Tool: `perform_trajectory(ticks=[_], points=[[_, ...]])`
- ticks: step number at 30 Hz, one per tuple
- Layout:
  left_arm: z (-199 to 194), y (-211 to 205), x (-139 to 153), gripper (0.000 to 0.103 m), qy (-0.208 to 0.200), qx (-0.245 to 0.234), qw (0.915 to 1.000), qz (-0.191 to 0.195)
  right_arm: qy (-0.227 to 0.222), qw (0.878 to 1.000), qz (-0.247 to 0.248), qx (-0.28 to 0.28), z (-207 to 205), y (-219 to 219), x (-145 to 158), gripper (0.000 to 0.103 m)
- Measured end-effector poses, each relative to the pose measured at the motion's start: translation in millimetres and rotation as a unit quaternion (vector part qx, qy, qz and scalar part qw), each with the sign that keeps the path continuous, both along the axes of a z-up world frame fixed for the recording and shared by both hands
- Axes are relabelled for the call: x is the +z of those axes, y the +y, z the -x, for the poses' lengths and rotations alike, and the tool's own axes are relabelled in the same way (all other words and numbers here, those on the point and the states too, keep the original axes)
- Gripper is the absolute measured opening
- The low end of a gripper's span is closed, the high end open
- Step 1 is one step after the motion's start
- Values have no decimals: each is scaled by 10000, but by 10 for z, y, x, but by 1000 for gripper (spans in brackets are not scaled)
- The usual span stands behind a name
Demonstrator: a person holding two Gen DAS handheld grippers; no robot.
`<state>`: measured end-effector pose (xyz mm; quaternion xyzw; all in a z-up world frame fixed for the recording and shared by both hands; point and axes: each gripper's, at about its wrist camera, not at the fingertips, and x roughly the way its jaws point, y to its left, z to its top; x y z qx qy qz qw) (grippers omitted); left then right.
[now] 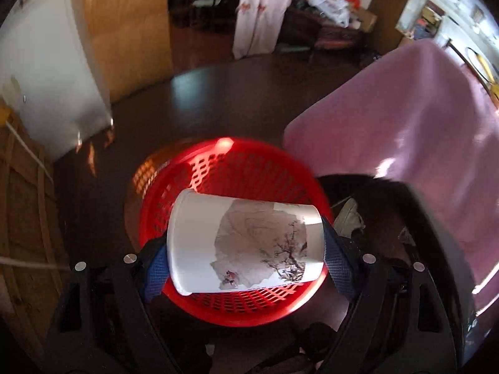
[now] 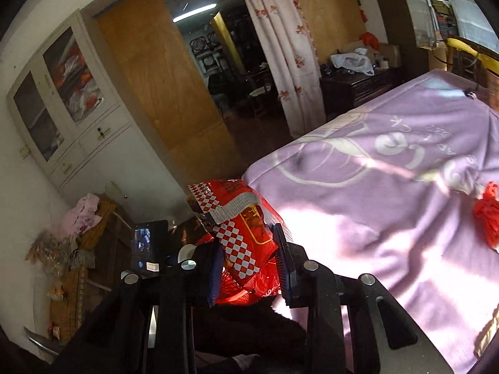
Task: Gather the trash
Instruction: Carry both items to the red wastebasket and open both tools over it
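My left gripper (image 1: 244, 254) is shut on a white paper cup (image 1: 243, 243) with a printed picture, held sideways right above a red plastic mesh basket (image 1: 218, 308) on the dark floor. My right gripper (image 2: 249, 265) is shut on a red snack wrapper (image 2: 240, 227) with a white checker pattern, held up beside the edge of a bed with a pink-purple blanket (image 2: 389, 187). A bit of the red basket (image 2: 240, 296) shows below the wrapper.
The pink blanket (image 1: 405, 118) hangs just right of the basket. A red mesh scrap (image 2: 488, 218) lies on the bed. A white cabinet (image 2: 62, 109) stands at left, a wooden door (image 2: 174, 93) and curtain (image 2: 280, 46) behind. A shoe (image 1: 349, 218) lies right of the basket.
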<state>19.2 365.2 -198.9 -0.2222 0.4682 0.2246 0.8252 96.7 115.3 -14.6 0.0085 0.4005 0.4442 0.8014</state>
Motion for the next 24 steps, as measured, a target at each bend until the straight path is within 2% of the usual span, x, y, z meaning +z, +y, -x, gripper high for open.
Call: perform_trajectory(ticks=[3,7,12,14,15,16,17,24], points=[[78,155,-42,87,-37,190,9996,206,112,9994,153,287,-34,330,-118,30],[241,305,14,90,-153,465,9987,129,329,9967,379,646,-37,797,-358,30],[419,472,129,92,-233,834,9960,-219,478,9902,754,1072,16,1371,-701,30],[463,508,183,92,-231,953,9945,-358,389,9869,971,1231,49,1580,-829,36],[478,551,209,92,-236,993,9940,-388,367,9856,1050,1273,66,1642,-871,42],[512,569,225,92,-249,1021,9937,-397,354,9855,1072,1267,79,1671,-898,57],[519,587,230,92,-266,1033,9936,-377,340,9859,1051,1259,107,1691,-914,61],[494,593,276,92,-221,974,9940,-444,391,9883,884,1177,113,1554,-912,61]])
